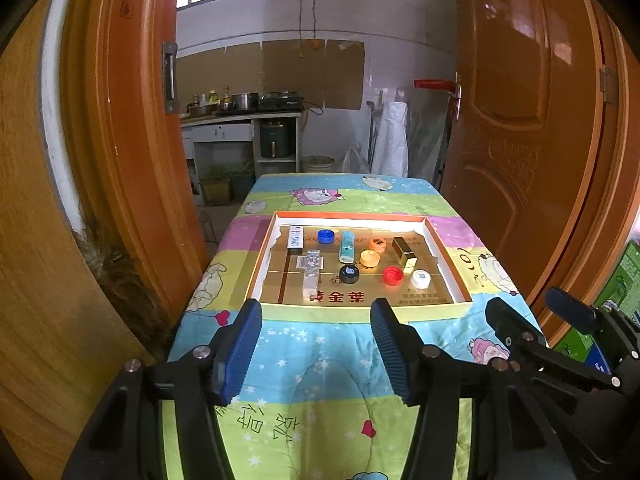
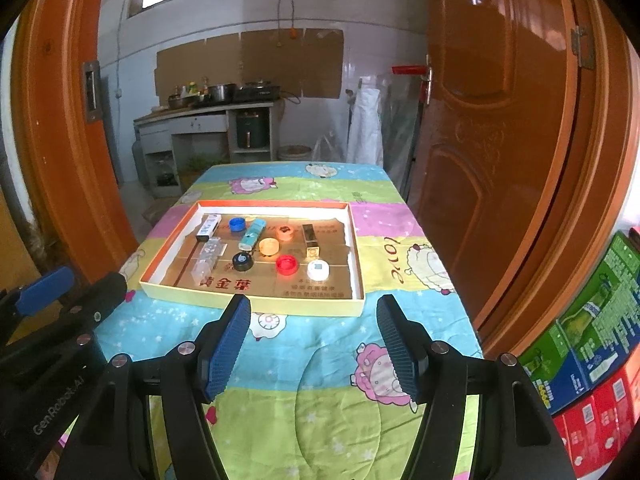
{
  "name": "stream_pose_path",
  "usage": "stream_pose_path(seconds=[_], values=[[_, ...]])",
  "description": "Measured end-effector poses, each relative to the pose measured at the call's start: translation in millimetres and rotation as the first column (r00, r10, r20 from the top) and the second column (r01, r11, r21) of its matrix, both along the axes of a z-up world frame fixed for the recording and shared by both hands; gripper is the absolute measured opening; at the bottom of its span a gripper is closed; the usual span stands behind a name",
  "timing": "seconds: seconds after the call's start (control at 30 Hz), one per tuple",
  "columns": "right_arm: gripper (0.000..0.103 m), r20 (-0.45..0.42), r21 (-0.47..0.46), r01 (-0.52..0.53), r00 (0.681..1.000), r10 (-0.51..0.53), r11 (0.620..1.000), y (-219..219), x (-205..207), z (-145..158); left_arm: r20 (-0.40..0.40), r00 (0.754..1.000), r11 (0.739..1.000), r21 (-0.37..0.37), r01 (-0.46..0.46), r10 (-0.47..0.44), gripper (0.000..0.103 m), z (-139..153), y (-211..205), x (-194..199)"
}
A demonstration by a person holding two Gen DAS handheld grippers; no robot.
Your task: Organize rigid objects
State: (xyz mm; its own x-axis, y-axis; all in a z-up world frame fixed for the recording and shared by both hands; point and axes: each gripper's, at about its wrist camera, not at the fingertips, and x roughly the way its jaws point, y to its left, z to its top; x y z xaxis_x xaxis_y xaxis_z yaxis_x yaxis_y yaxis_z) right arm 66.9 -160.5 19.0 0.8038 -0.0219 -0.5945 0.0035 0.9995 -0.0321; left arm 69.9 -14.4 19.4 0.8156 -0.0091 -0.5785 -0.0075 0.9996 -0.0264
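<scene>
Presently your left tool [image 1: 316, 344] and right tool [image 2: 314, 344] hang released short of the shallow orange-rimmed cardboard tray [image 1: 448, 258], its caps and boxes ungrouped.

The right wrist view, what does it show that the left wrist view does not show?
Only the right wrist view shows the red cartons stacked at the right edge and the gas cylinder beside the counter. Only the left wrist view shows the straw broom by the left door. Both show the tray on the quilt, holding the red cap, blue cap and black cap, and both grippers, left gripper and right gripper, open and empty.
</scene>
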Motion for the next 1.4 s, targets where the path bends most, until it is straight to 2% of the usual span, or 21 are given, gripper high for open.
stream_pose_path(seconds=[1.4], values=[[0.067, -0.012, 0.001, -0.012, 1.0, 0.012, 1.0, 1.4, 4.9, -0.2, -0.018, 1.0, 1.0, -0.001, -0.009, 0.009, 0.057, -5.5, 5.8, 3.3]])
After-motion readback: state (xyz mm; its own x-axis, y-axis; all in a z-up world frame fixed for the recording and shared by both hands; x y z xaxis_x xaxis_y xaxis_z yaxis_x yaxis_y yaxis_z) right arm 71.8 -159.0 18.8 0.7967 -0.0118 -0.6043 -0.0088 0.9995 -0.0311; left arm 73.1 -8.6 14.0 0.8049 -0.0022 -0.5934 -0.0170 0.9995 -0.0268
